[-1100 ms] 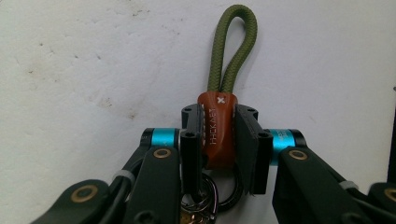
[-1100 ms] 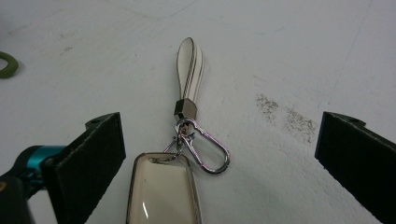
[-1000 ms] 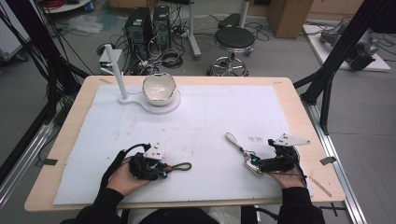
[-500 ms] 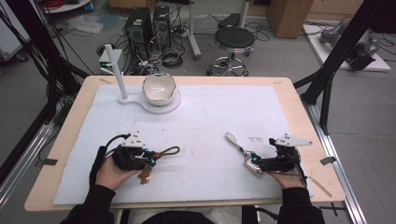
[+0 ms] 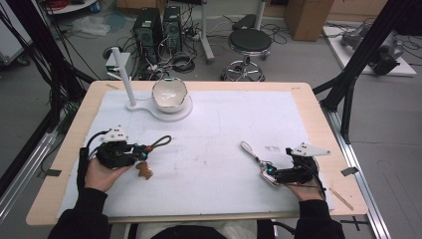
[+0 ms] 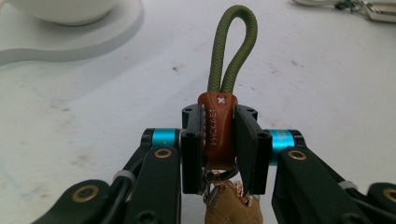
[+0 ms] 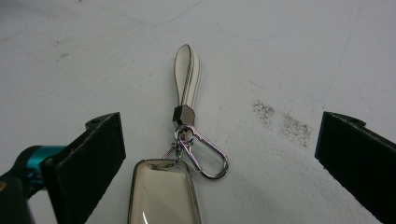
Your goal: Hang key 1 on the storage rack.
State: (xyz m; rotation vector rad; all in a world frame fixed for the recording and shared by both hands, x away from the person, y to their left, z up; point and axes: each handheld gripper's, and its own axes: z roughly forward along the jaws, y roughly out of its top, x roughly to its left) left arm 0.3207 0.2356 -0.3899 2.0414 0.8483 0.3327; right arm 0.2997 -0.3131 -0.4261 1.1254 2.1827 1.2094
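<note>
Even overhead light is washing the white mat [image 5: 224, 139] on the bench [image 5: 308, 99] bright, leaving only soft, short shadows under things. The high view is looking slightly soft and grainy, with the floor beyond darker. In the left gripper view the near fingers [image 6: 191, 154] are staying sharp while the far bowl [image 6: 65, 9] is blurring. The right gripper view is showing crisp centre detail, its dark fingers [image 7: 93, 154] softening at the edges.

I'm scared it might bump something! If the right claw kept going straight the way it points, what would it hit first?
Probably the key fob, which lies on the mat between the open right claw. Its silver clip and white strap come next. How high the claw sits above them is unclear.
</note>
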